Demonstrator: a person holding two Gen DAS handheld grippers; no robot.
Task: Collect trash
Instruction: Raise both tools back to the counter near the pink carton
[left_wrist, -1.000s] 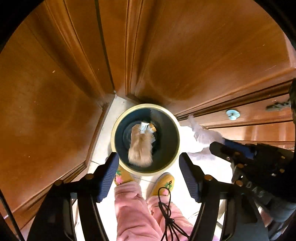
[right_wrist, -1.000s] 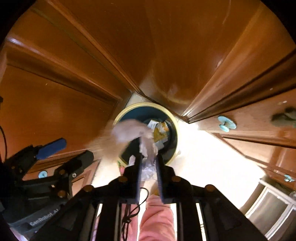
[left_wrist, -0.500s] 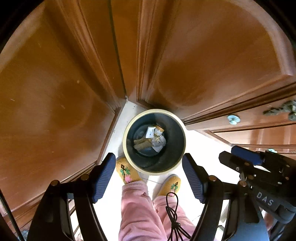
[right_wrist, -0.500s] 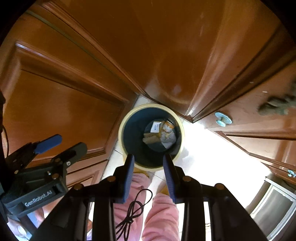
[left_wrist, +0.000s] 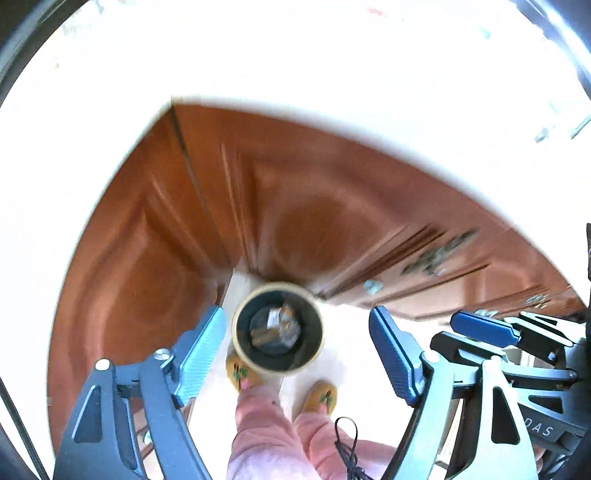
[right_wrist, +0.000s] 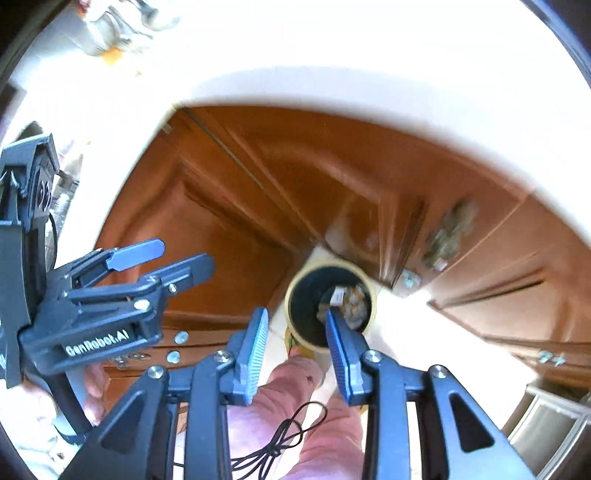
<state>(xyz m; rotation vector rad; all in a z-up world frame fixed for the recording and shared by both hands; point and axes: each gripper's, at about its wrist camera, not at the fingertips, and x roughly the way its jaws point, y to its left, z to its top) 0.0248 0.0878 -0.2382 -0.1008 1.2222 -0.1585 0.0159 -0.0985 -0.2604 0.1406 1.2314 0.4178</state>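
A round trash bin (left_wrist: 238, 343) with a cream rim and dark inside stands on the pale floor far below, in the corner of the wooden cabinets. Crumpled trash (left_wrist: 275, 326) lies at its bottom, and shows as trash (right_wrist: 351, 301) in the bin (right_wrist: 372, 314) in the right wrist view. My left gripper (left_wrist: 295, 312) hangs high above it, its jaws opening with nothing between them. My right gripper (right_wrist: 295, 314) is open and empty too. Each gripper shows in the other's view: the right gripper (left_wrist: 445, 328) and the left gripper (right_wrist: 184, 254).
Brown cabinet doors (left_wrist: 295, 206) and drawers with knobs (right_wrist: 410, 278) wall in the bin. A white countertop edge (left_wrist: 332, 110) juts out above them. A person's pink trouser legs (left_wrist: 266, 435) and yellow slippers (left_wrist: 321, 398) stand by the bin. A black cord (right_wrist: 280, 435) dangles.
Both grippers have risen well above the bin, bringing the countertop into view. The right gripper let go of its white scrap; the tan scrap that was falling now lies in the bin.
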